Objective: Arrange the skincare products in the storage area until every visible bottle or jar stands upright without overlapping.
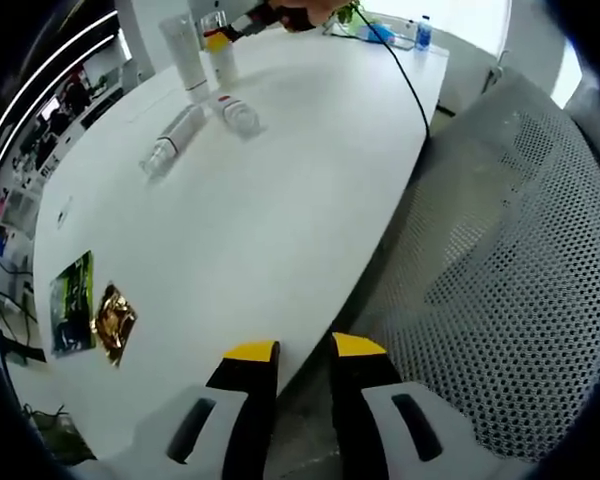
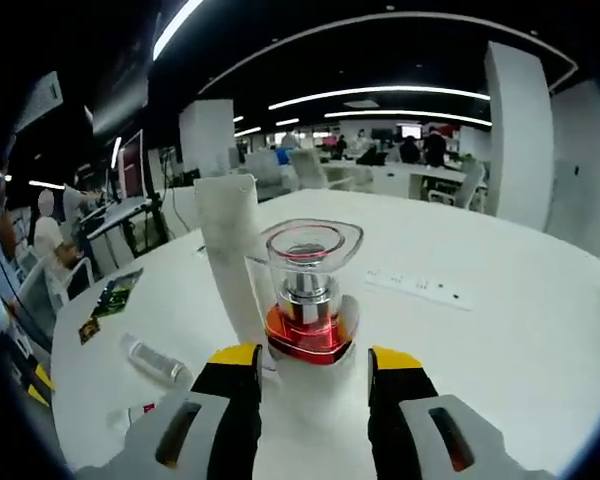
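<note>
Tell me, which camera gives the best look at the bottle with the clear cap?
The right gripper view: the clear-capped bottle stands upright, close up between that gripper's jaws, beside a white tube. In the left gripper view it is a tiny shape at the table's far end, its cap barely discernible.

No legible text, label, brand or number on any bottle, tube or surface.
</note>
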`<move>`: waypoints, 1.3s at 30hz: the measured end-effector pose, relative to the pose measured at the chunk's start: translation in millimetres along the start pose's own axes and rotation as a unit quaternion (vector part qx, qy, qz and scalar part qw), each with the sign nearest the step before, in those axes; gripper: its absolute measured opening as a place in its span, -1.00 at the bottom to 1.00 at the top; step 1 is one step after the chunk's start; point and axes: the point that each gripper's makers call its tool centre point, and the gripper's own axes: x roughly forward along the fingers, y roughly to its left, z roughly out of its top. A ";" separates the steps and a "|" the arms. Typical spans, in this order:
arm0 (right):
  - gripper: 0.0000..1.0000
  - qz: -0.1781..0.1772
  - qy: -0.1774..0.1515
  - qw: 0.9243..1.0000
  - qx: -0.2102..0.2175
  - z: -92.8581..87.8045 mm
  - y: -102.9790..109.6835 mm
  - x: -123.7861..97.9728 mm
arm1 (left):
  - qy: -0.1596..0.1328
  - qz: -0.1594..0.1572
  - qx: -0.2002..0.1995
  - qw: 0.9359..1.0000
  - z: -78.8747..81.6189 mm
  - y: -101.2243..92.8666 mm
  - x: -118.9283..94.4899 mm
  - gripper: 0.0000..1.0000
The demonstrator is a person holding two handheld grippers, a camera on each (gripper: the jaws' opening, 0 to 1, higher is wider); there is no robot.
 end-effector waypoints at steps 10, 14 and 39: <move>-0.57 -0.006 0.023 1.000 0.000 -5.9 -2.6 -2.5 | 0.002 -0.003 0.002 1.000 -2.2 -1.2 -1.2 -0.73; -0.58 -0.009 0.027 1.000 0.007 -5.2 -0.1 -0.5 | 0.003 -0.004 0.003 1.000 -2.7 -2.1 -1.4 -0.76; -0.50 -0.034 0.045 0.998 0.040 -7.8 10.7 2.0 | 0.006 0.007 0.004 1.000 -3.5 2.9 -2.5 -0.75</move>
